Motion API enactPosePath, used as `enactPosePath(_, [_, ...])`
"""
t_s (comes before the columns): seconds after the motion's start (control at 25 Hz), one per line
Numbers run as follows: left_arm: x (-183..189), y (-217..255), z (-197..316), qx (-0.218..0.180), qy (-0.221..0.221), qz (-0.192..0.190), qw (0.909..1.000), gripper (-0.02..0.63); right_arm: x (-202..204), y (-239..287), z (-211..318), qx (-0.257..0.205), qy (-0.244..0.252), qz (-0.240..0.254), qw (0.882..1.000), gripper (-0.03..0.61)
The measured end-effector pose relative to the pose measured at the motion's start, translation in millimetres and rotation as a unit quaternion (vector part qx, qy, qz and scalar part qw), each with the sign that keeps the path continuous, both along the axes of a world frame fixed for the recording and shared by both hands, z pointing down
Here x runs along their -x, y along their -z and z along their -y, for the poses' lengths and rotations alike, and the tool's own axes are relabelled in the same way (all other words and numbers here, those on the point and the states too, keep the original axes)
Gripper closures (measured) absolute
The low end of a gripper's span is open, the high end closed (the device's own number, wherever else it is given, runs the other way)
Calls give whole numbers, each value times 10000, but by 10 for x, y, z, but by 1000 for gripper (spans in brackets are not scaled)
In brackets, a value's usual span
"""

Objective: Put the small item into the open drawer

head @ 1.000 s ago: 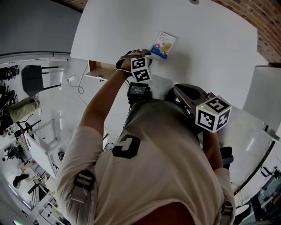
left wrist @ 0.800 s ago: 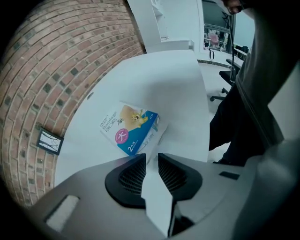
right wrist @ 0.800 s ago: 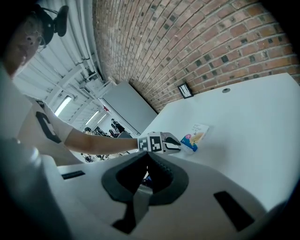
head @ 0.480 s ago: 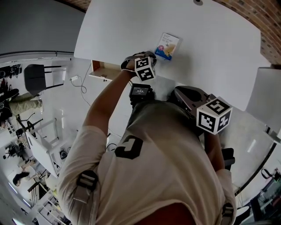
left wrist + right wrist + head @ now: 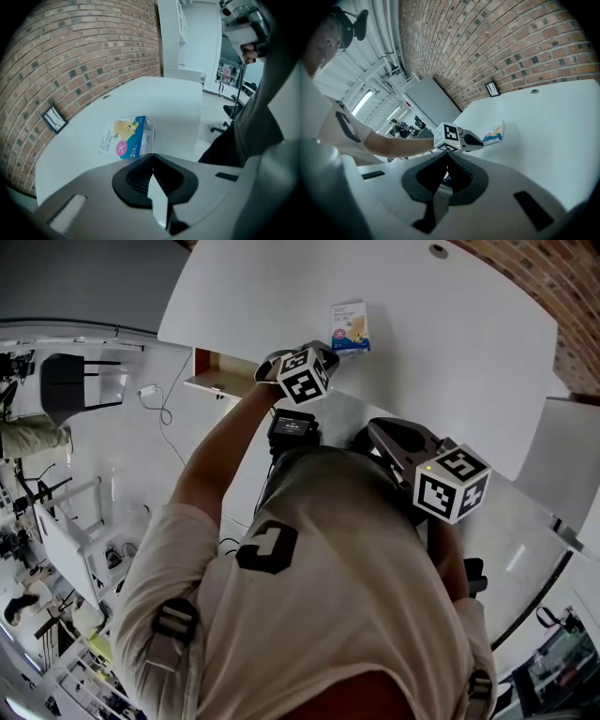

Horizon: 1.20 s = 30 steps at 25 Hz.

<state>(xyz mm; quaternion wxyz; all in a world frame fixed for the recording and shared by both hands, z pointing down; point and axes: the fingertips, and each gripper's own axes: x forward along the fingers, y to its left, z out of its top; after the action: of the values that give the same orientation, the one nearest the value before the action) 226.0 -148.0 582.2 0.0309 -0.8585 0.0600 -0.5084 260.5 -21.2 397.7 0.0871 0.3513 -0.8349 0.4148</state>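
The left gripper (image 5: 152, 155), its jaws just closed, seems to pinch the box (image 5: 124, 137) by a thin edge flap. The box hangs tilted over the table (image 5: 180, 105). The right gripper (image 5: 448, 165) is clenched on nothing, well apart from the box.

Left arm out, right held close.
My left gripper (image 5: 152, 154), tipped steeply down on an outstretched arm (image 5: 220, 456), has just been closing its jaws and now pinches the small box (image 5: 124, 137) by its edge. My right gripper (image 5: 447, 153) hangs near my chest, jaws together.
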Motion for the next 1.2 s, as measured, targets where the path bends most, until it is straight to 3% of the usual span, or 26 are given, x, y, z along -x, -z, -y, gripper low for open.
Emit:
enactPosePath(0.32, [240, 419, -30, -36, 620, -674, 9958, 609, 283, 65, -15, -87, 247, -109, 9996, 575])
enactPosePath(0.64, [550, 701, -143, -175, 925, -1045, 9901, 609, 523, 80, -71, -127, 297, -187, 9993, 575])
enactPosePath(1.2, [1693, 1070, -396, -370, 1187, -1624, 9788, 609, 1612, 105, -285, -184, 465, -570, 9971, 575])
